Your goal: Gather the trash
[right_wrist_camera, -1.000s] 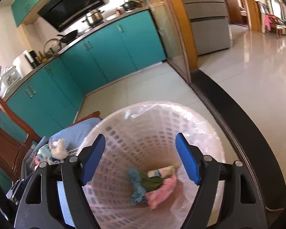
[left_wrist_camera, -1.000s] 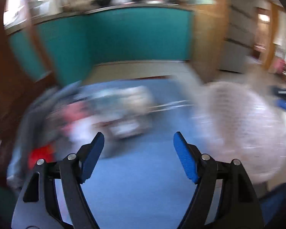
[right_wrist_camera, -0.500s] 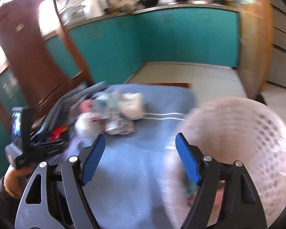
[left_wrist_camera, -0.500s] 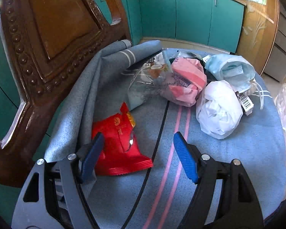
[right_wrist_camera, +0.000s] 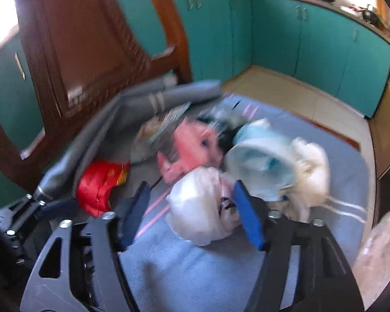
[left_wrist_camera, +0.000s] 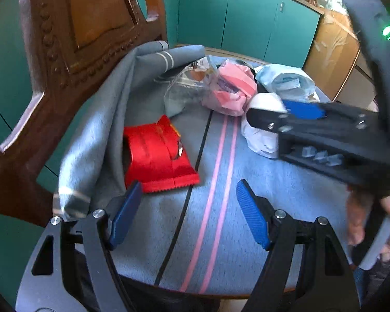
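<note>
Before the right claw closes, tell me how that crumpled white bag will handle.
The white bag is probably soft: its thin film is crumpled into a loose wad, so it should squash as the right claw, now closing around it, squeezes. It likely weighs little, being all folds and air. The glossy film may slip, but it shouldn't roll on the cloth.

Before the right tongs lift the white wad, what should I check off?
1. White wad between right tongs: ok, tongs closing on it.
2. Pads pressing the wad: cannot tell, blurred.
3. Blue mask clear of the grip: cannot tell, it touches the wad.
4. Left tongs free: ok, open, empty.
5. Red wrapper within left reach: ok, just ahead.
6. Bin ready: cannot tell, only an edge shows.
</note>
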A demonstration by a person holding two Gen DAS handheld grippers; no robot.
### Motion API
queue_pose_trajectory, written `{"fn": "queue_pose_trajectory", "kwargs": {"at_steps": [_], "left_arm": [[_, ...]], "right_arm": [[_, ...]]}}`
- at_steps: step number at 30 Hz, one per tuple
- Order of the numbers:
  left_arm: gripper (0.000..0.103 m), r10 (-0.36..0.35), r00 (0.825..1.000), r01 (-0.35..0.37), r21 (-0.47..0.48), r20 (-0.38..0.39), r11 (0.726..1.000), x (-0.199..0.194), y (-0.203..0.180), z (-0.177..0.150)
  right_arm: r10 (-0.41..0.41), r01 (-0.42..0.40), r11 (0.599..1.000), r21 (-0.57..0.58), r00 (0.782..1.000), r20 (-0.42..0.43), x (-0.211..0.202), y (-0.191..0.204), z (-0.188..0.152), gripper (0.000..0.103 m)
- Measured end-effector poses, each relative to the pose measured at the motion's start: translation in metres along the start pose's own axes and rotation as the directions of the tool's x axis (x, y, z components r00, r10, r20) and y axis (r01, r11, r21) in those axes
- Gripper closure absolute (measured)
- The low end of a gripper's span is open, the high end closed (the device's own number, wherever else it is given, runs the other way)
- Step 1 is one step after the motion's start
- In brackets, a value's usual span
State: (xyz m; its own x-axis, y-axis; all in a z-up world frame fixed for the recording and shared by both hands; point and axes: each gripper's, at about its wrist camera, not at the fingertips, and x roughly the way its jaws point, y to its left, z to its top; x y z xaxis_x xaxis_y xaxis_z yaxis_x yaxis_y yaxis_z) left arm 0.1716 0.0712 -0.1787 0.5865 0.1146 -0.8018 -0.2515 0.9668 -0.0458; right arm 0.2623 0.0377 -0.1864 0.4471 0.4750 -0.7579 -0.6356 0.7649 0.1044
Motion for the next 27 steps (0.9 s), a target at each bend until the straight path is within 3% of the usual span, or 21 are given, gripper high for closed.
{"fn": "queue_pose_trajectory", "kwargs": {"at_steps": [2,4,6,10,15,23,24,26,27], "left_arm": [[0.027,-0.002,1.0,0.002,-0.005,0.005,1.0,-0.001,-0.002,0.004],[0.027,-0.008,1.0,0.008,-0.007,0.017,1.0,-0.005,-0.003,0.005],[0.027,-0.016,0.999,0.016,-0.009,0.034,1.0,-0.003,0.001,0.01],[0.02,-0.055,0.997,0.056,-0.013,0.055,0.998,-0.005,0.003,0.014],[0.02,-0.074,0.996,0.075,-0.041,0.043,0.996,0.008,0.006,0.015],[0.019,-0.011,1.0,0.01,-0.034,-0.019,0.999,0.042,-0.004,0.027],[0.02,-0.008,1.0,0.007,-0.032,-0.029,0.999,0.047,-0.005,0.027],[0.036,-0.013,0.999,0.011,-0.025,-0.044,1.0,0.054,-0.008,0.026],[0.038,0.001,0.999,-0.001,-0.009,-0.032,1.0,0.054,-0.01,0.026]], "right_arm": [[-0.031,0.031,0.999,-0.018,1.0,-0.004,0.004,0.003,-0.004,0.064],[-0.009,0.009,1.0,0.013,1.0,-0.002,0.0,-0.003,-0.006,0.077],[0.023,-0.023,0.999,0.034,1.0,0.0,-0.009,-0.009,-0.008,0.082],[0.106,-0.108,0.991,0.072,0.994,0.034,-0.048,-0.02,-0.022,0.082],[0.136,-0.144,0.986,0.079,0.985,0.105,-0.09,-0.035,-0.036,0.082],[0.069,-0.077,0.987,0.144,0.996,0.058,-0.093,-0.054,-0.06,0.082],[0.061,-0.068,0.988,0.142,0.997,0.054,-0.091,-0.055,-0.06,0.082],[0.051,-0.057,0.989,0.137,0.998,0.046,-0.09,-0.055,-0.062,0.082],[0.051,-0.056,0.989,0.138,0.998,0.042,-0.089,-0.055,-0.062,0.082]]}}
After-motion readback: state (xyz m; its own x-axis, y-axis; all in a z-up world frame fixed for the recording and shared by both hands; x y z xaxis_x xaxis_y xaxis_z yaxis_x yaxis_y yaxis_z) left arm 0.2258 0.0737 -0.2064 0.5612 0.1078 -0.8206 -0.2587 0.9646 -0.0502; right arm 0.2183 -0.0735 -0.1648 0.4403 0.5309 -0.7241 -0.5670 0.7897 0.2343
